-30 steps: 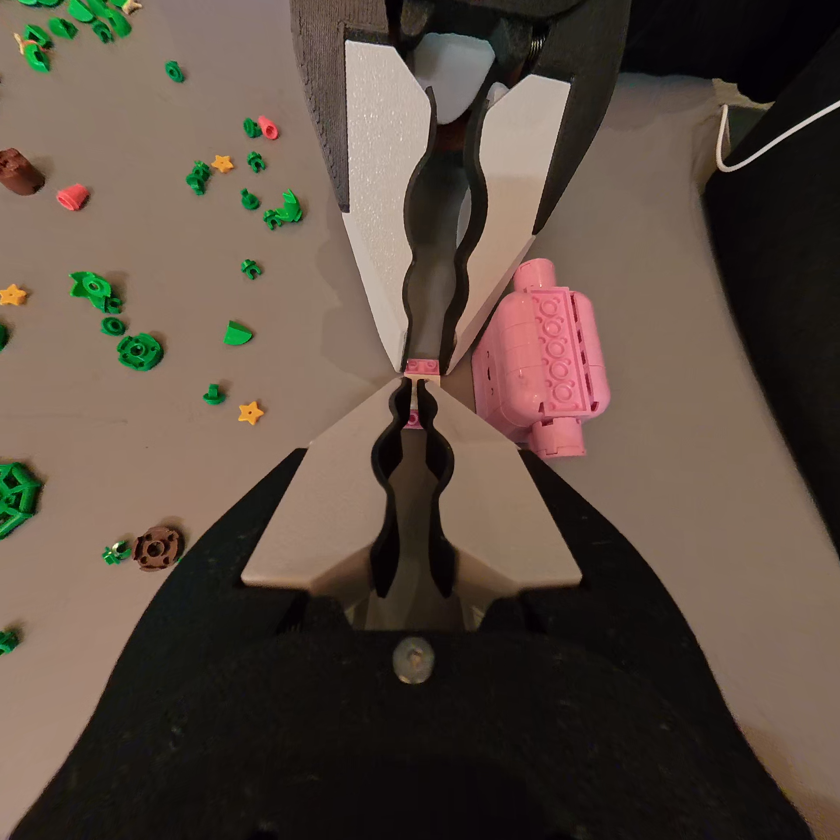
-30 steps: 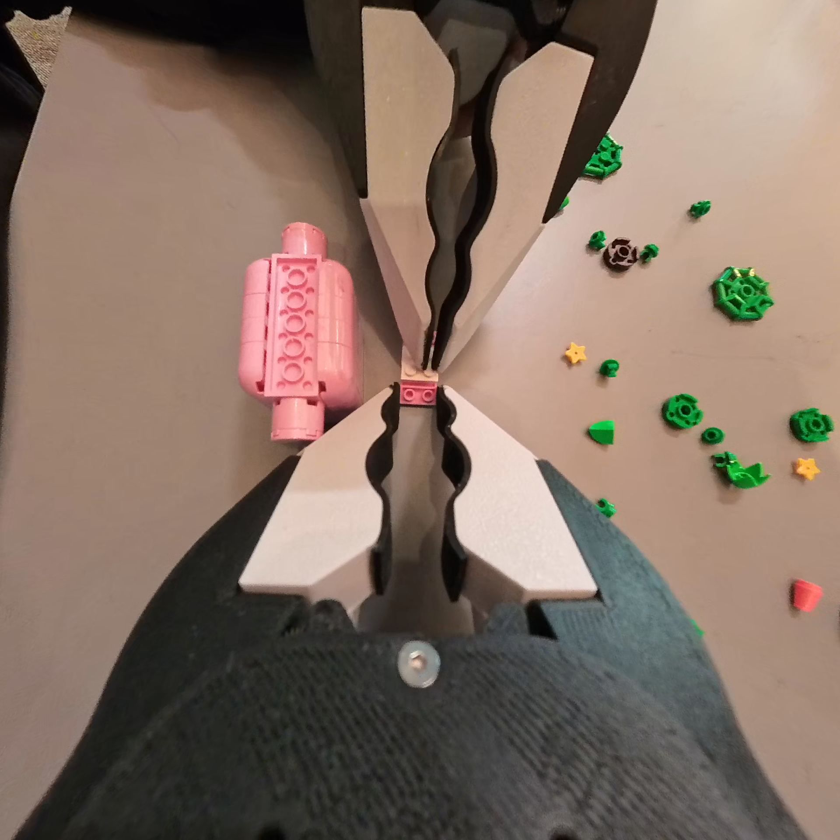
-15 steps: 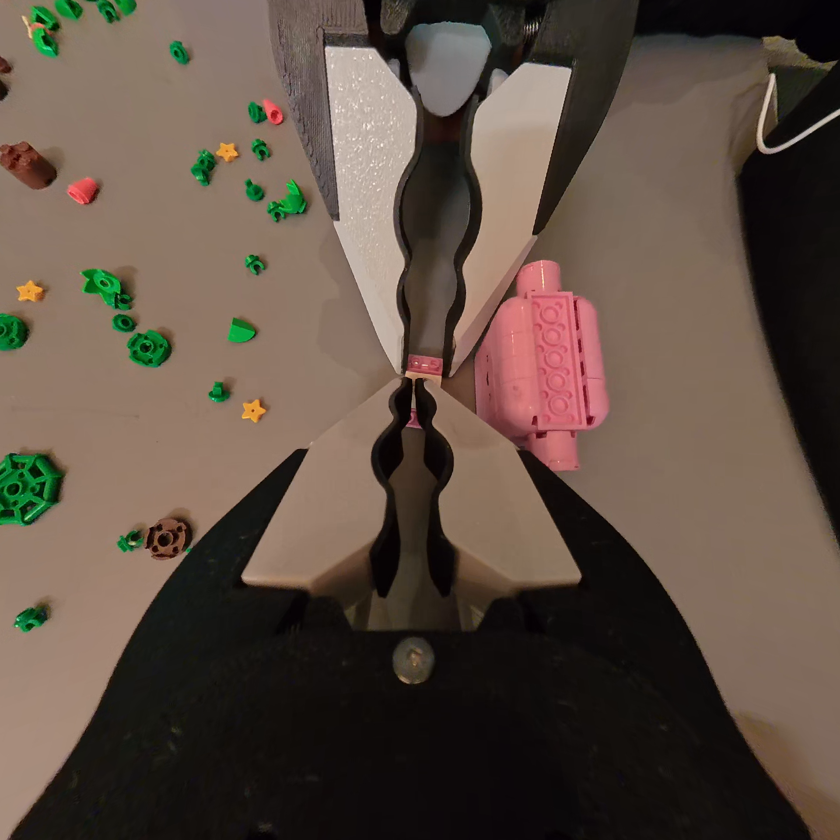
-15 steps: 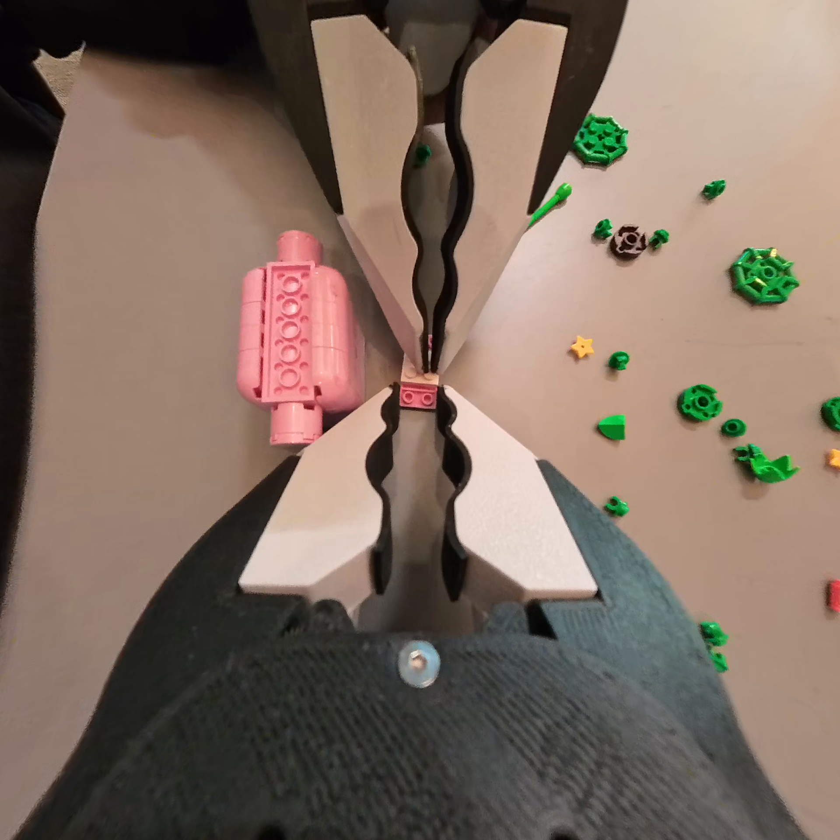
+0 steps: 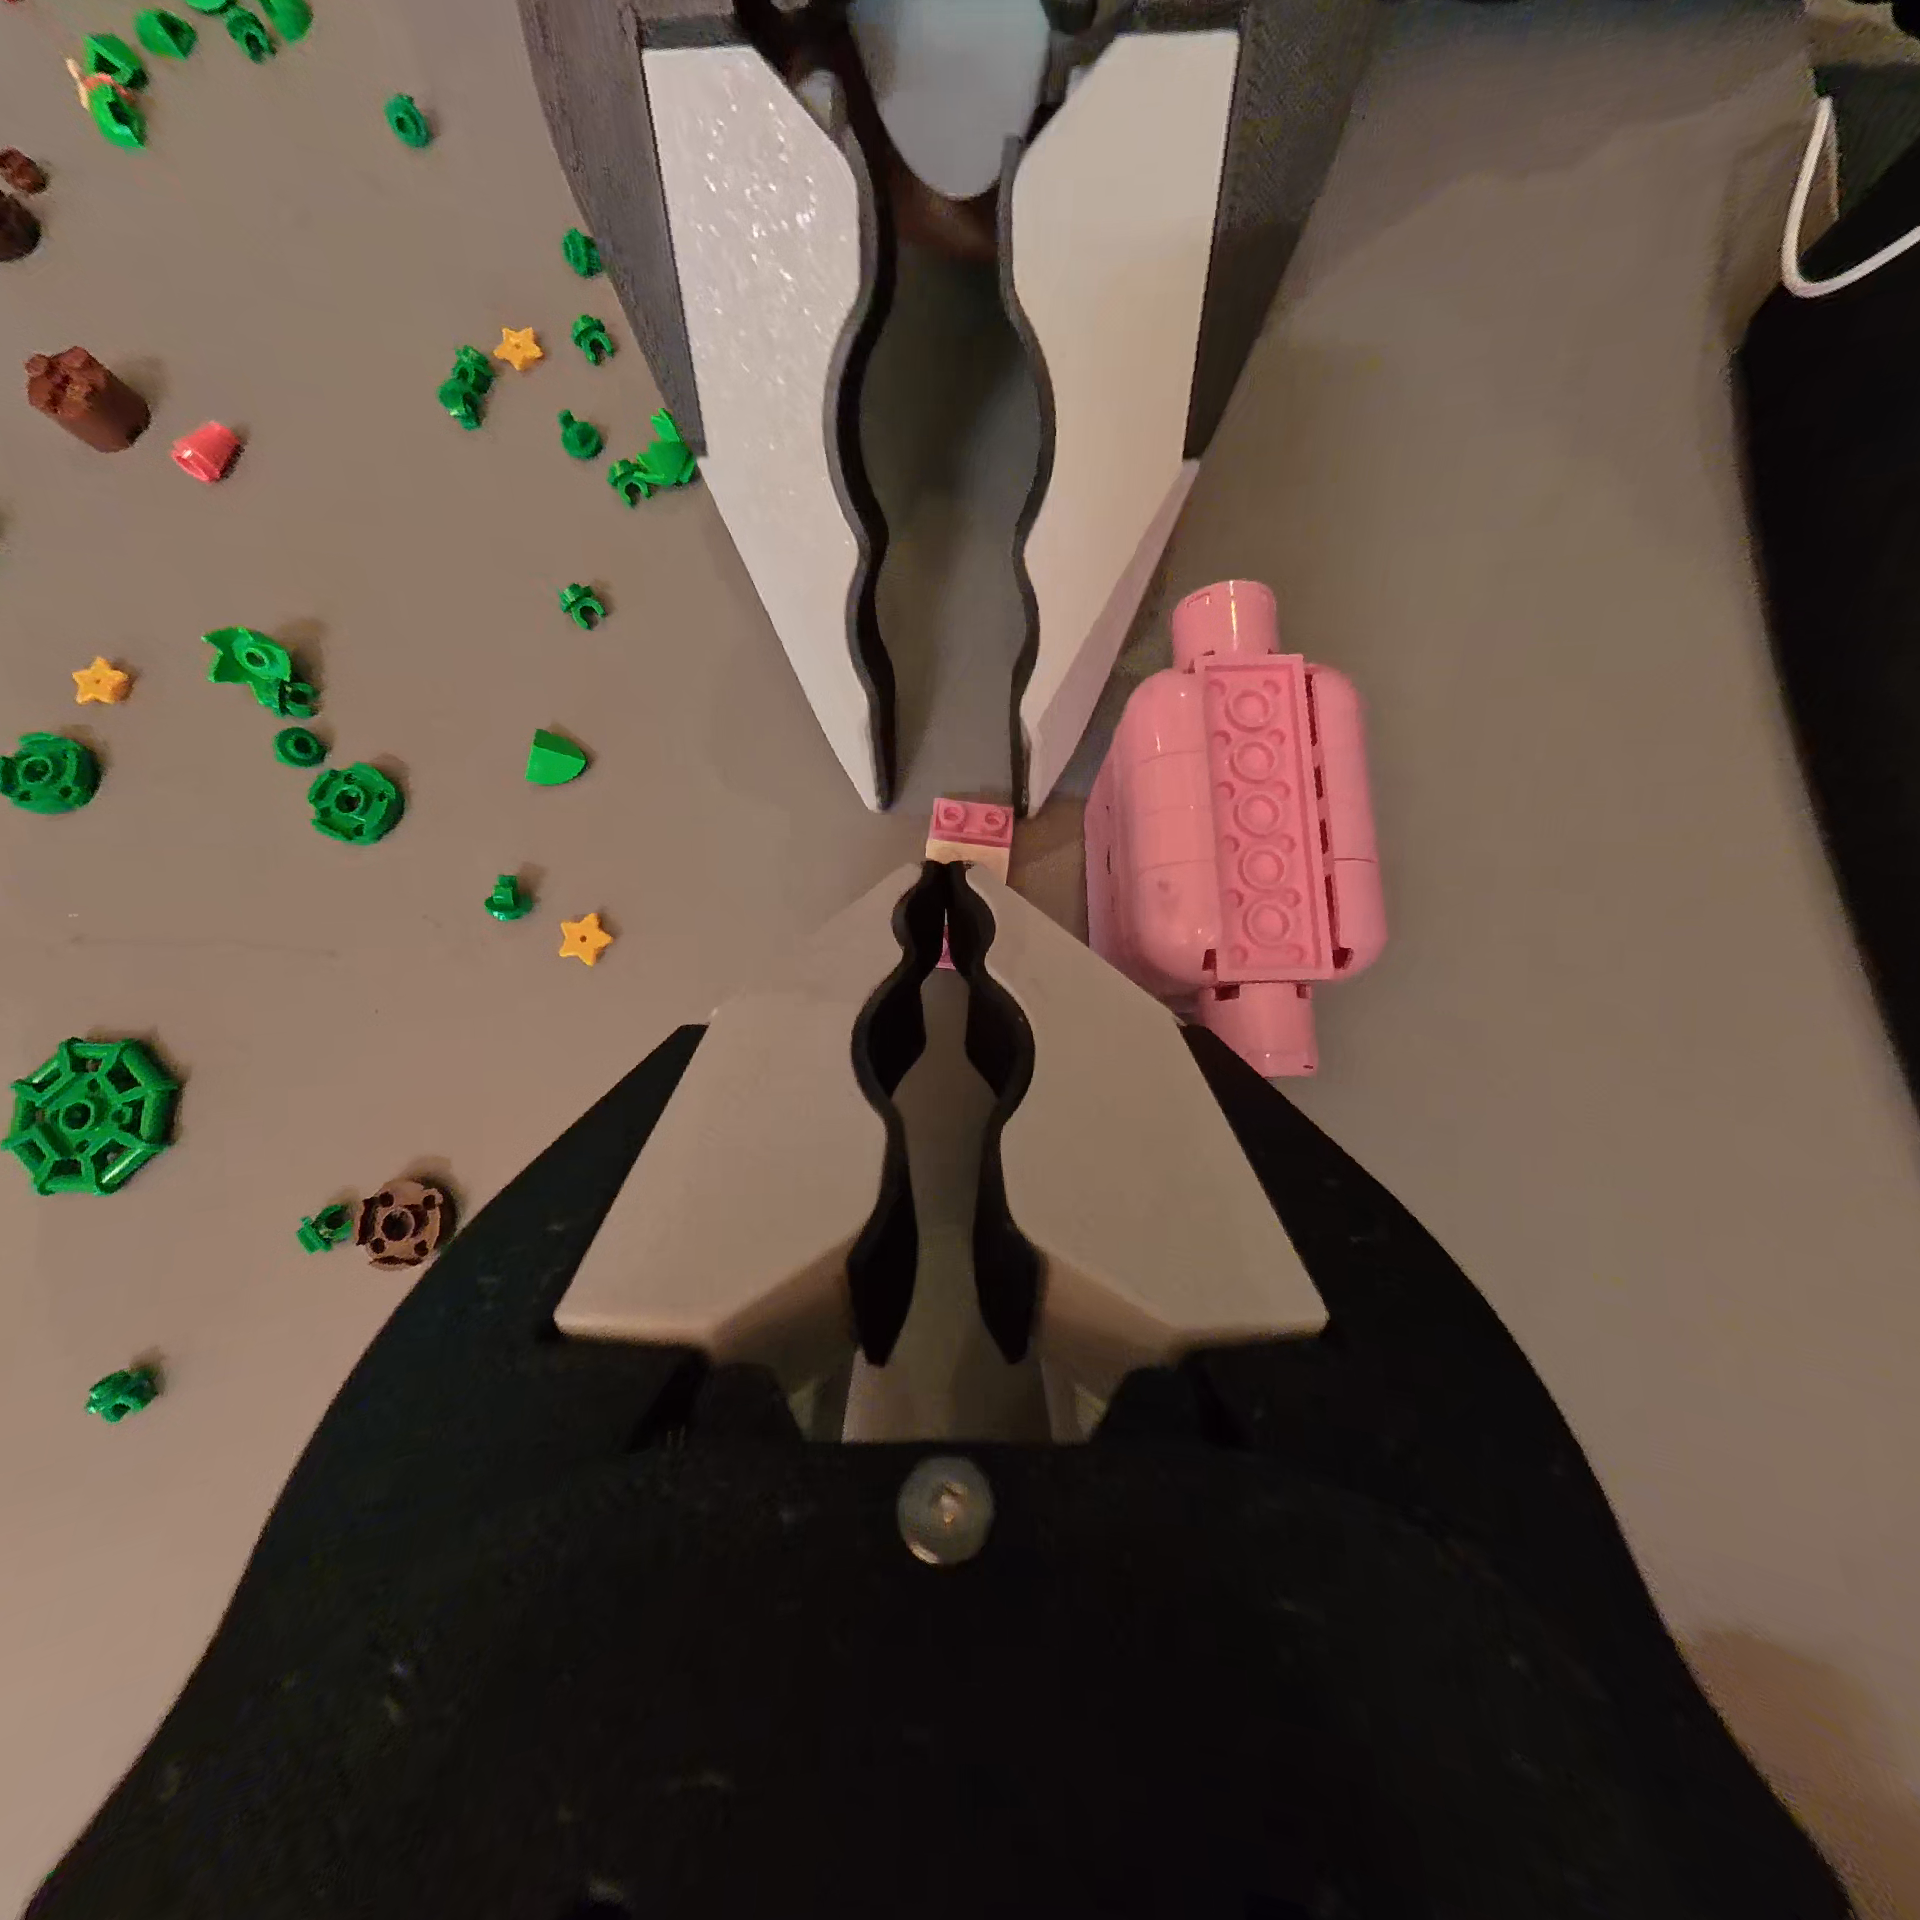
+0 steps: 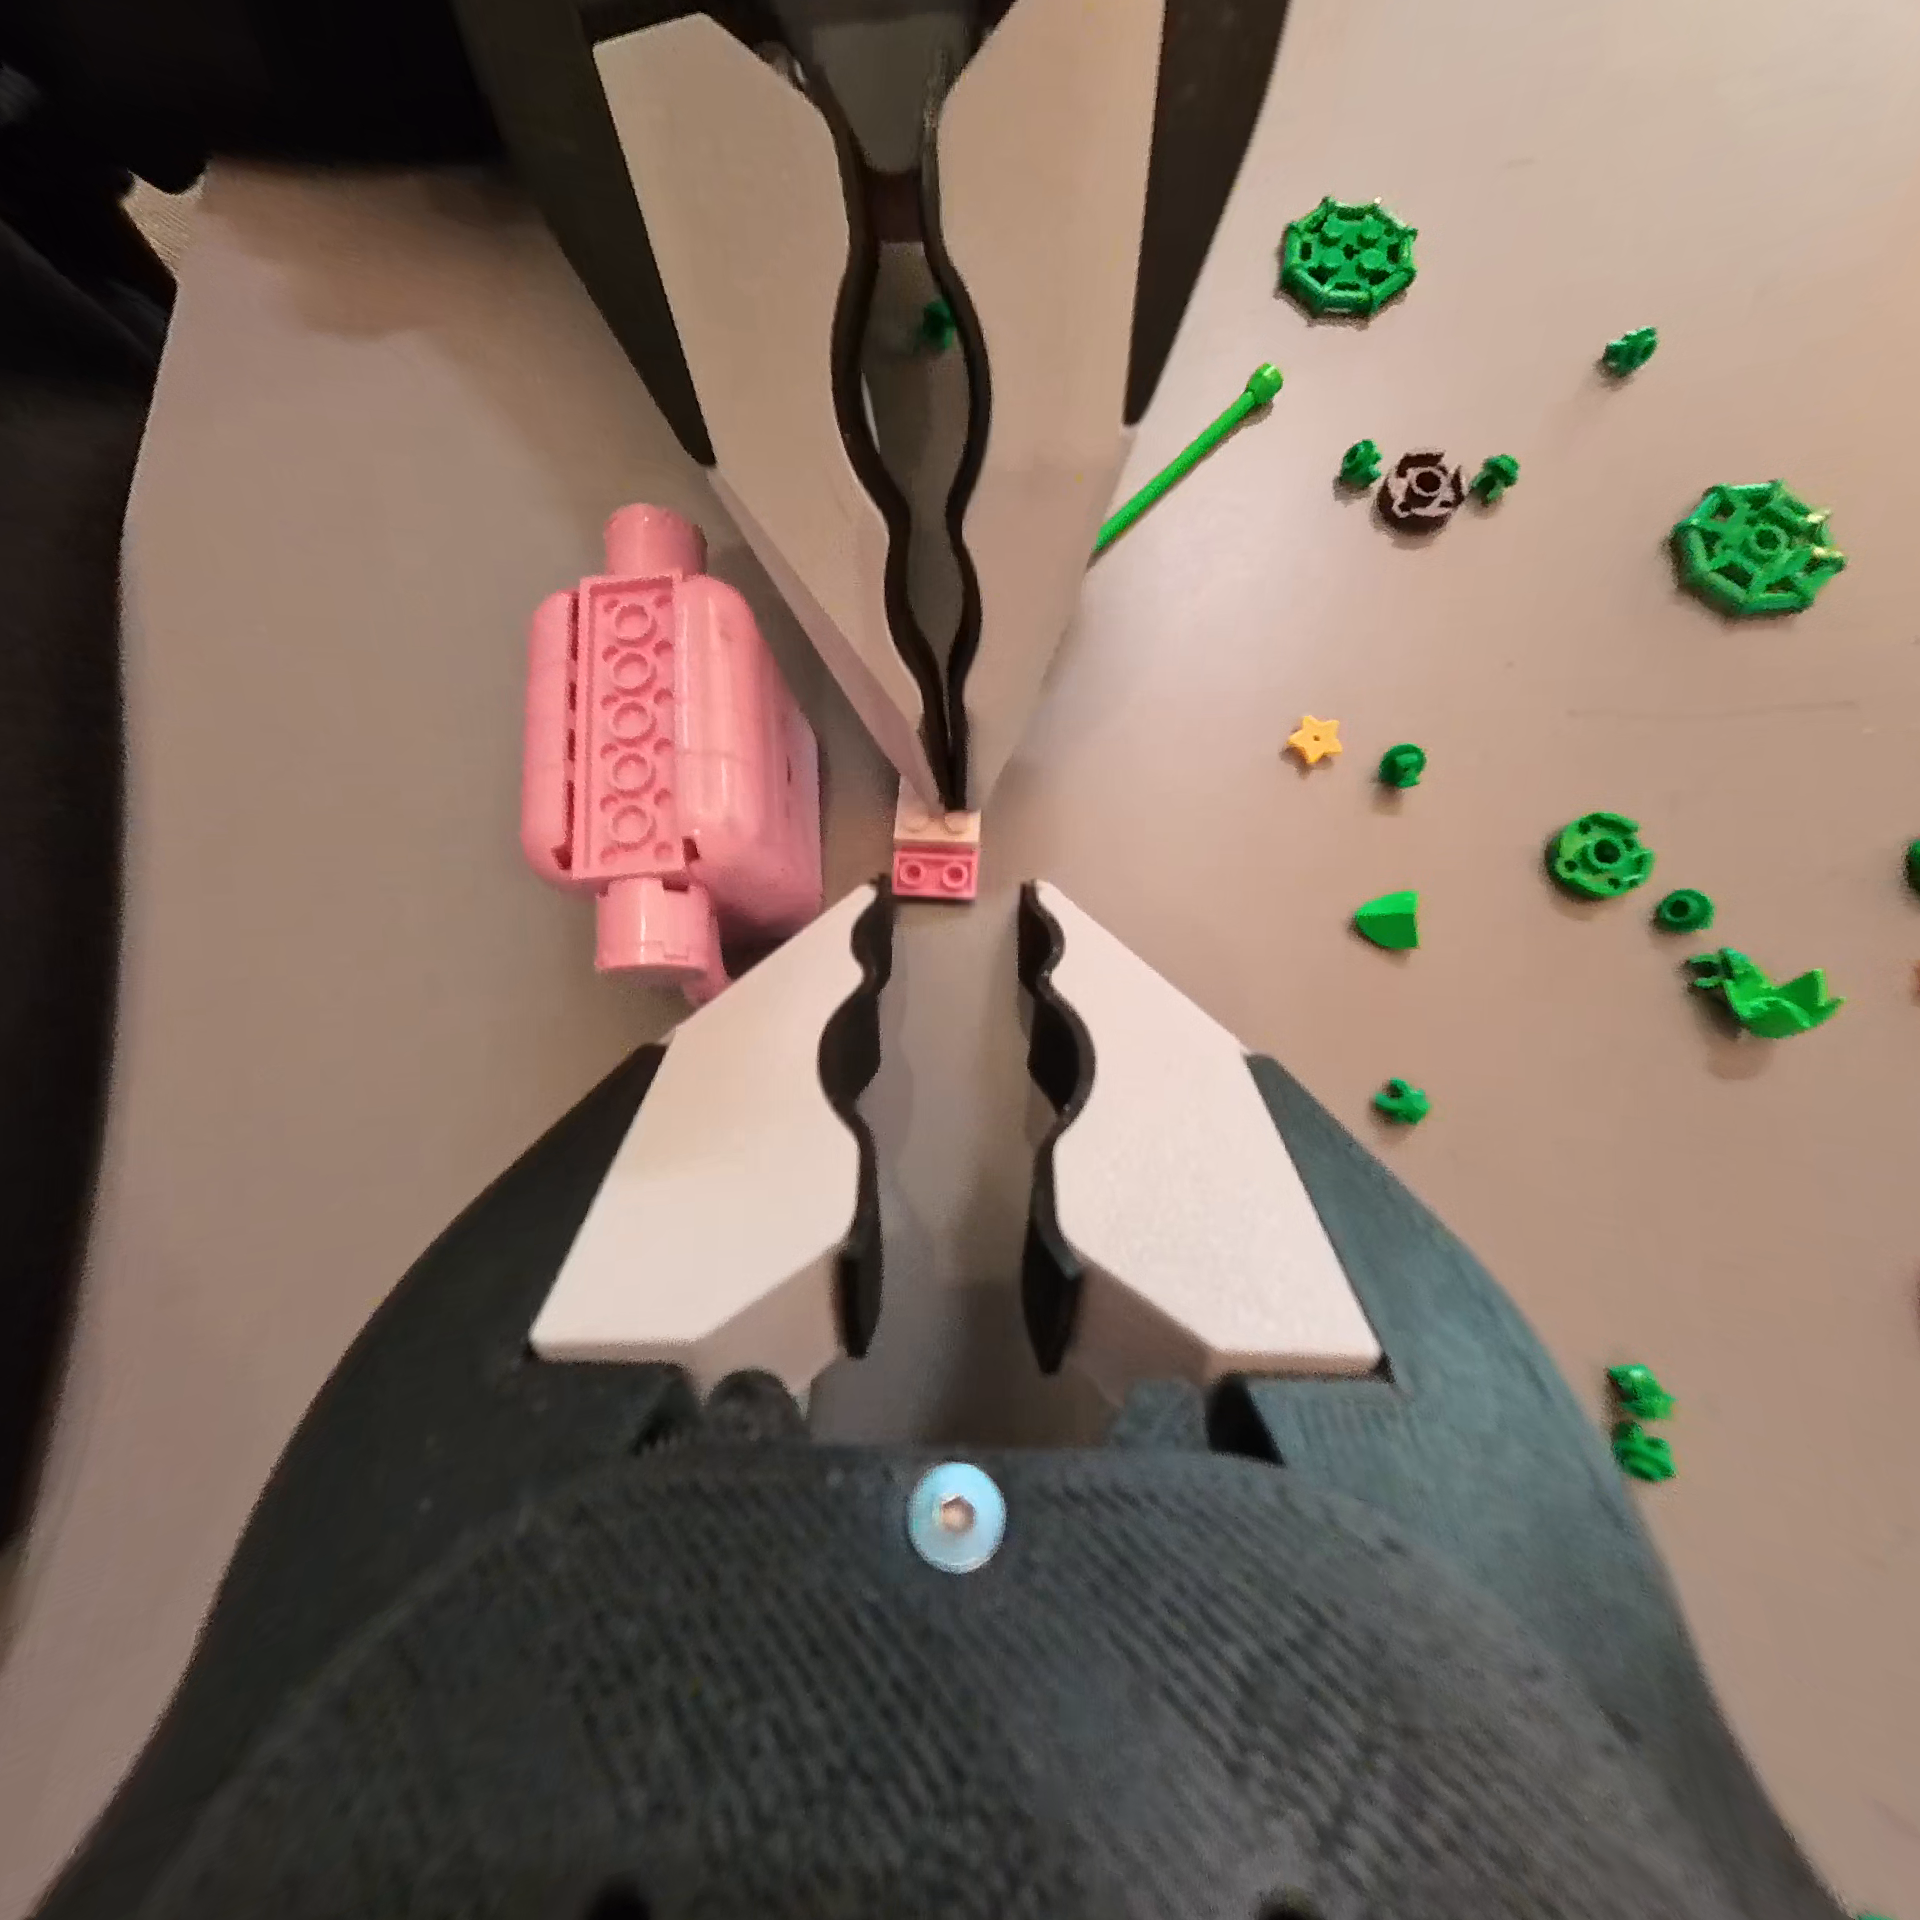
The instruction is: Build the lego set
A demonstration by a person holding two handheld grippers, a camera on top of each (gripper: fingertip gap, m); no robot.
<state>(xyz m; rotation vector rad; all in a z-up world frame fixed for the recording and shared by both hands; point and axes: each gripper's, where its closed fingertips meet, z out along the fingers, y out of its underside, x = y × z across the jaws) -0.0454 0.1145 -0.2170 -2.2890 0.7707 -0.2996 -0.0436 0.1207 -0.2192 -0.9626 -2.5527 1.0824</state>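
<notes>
Since half a second ago the right gripper (image 6: 948, 902) has spread its fingers and let go of the small pink-and-tan brick pair (image 6: 937, 854), which now sits just beyond its tips, clear of both. That pair stays pinched between the nearly closed fingertips of the left gripper (image 5: 948, 878), by its tan end, pink end outward. To the right of the left gripper's fingers, on the grey table (image 5: 1558, 1143), lies the pink barrel-shaped body (image 5: 1247, 831) with its studded plate facing up; loose green leaf pieces (image 5: 353, 800) and yellow stars (image 5: 584, 938) lie scattered to the left. Joining the two small bricks looks finished. Next, likely, the pair goes onto the pink body, which calls for the freed right gripper to steady that body.
</notes>
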